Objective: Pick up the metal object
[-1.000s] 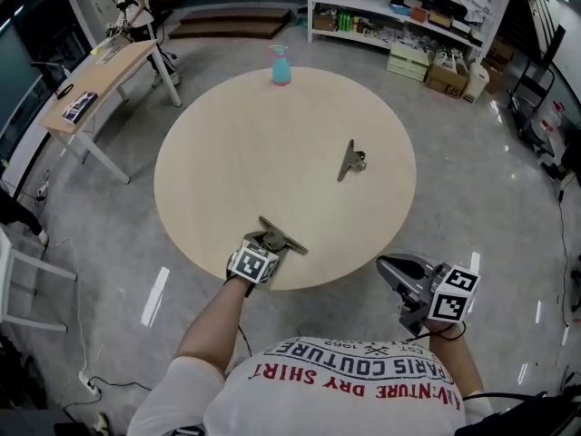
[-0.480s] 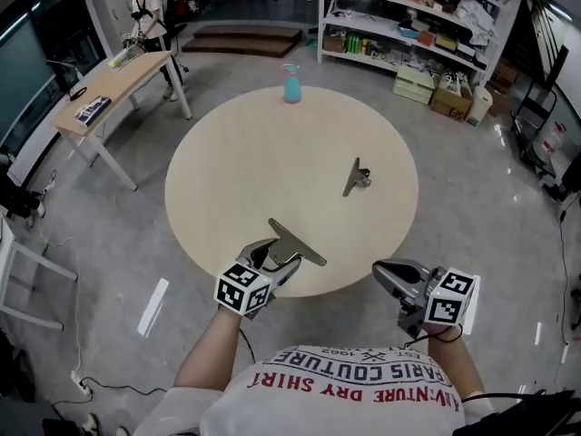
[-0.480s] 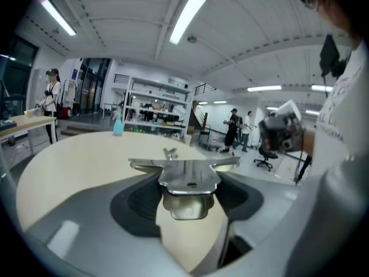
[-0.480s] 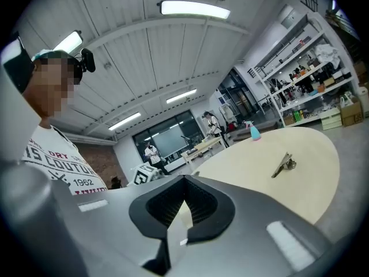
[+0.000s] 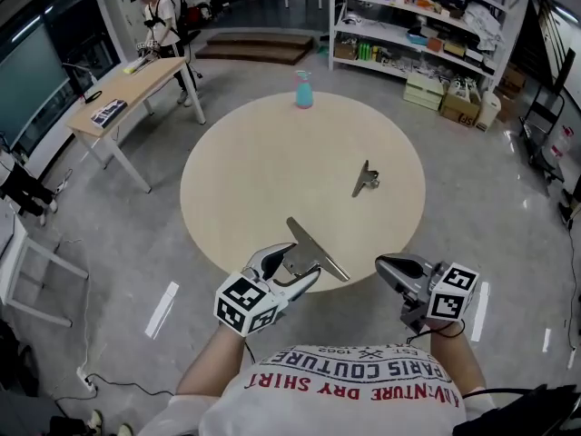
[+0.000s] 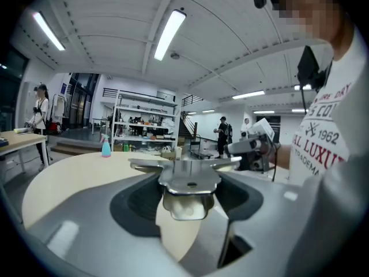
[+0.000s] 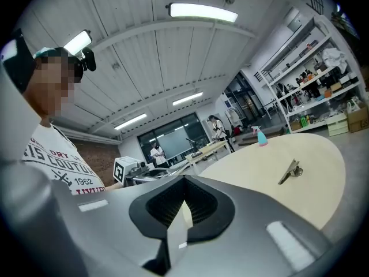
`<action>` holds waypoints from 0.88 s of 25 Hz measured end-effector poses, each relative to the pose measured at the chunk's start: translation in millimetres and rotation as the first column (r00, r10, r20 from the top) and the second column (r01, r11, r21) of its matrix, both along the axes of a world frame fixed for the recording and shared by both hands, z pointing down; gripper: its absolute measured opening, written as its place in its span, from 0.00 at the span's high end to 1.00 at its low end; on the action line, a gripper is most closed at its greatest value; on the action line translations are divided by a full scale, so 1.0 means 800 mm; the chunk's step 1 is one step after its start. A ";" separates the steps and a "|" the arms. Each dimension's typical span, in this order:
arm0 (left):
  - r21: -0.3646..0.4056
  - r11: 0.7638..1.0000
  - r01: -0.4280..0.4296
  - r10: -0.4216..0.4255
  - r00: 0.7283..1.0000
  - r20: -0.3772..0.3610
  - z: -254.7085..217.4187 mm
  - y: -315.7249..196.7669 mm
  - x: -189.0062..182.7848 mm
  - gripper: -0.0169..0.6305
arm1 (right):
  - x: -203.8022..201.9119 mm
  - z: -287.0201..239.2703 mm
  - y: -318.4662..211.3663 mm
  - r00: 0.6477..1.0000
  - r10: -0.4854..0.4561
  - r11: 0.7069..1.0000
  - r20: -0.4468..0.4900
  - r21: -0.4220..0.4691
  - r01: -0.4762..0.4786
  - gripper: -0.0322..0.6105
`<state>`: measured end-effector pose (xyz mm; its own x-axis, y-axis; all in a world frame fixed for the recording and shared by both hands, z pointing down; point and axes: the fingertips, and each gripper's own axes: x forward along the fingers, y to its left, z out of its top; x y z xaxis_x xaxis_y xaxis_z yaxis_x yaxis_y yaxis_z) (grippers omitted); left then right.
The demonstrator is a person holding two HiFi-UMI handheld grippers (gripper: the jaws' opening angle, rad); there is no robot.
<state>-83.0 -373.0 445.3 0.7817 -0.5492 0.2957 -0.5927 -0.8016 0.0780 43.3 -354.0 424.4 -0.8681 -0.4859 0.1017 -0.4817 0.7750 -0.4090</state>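
Left tool (image 5: 291,271) pinches a metal clip (image 5: 317,249) over the round tabletop (image 5: 263,171) edge. Right tool (image 5: 391,269) is pressed together, empty.

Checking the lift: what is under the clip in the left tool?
The clip hangs in the left tool above the table's near edge; nothing else shows beneath. The spot straight below is covered by clip and tool.

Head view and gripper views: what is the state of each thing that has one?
left gripper: jaws shut on the held metal clip
held metal clip: lifted off the table
second metal clip: lying on the table
right gripper: jaws together, empty
spray bottle: upright on the table
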 end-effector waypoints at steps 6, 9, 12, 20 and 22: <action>0.000 1.000 0.012 -0.012 1.000 0.001 0.001 0.003 0.000 0.54 | -0.001 0.007 0.006 1.000 -0.012 1.000 -0.023 -0.004 0.012 0.95; -0.002 1.000 0.010 -0.010 1.000 0.000 -0.001 -0.002 -0.001 0.54 | -0.003 0.008 0.003 1.000 -0.009 1.000 -0.026 -0.010 0.008 0.95; -0.008 1.000 0.011 -0.011 1.000 -0.007 0.000 0.002 -0.001 0.54 | -0.003 0.013 0.010 1.000 -0.005 1.000 -0.025 -0.017 0.005 0.95; -0.006 1.000 -0.001 0.001 1.000 -0.008 -0.003 0.010 0.003 0.54 | -0.003 0.015 0.022 0.999 -0.001 1.000 -0.036 -0.017 0.001 0.95; -0.009 1.000 -0.006 0.006 1.000 -0.006 -0.001 0.014 0.003 0.54 | -0.003 0.014 0.025 0.999 -0.001 1.000 -0.037 -0.014 0.001 0.95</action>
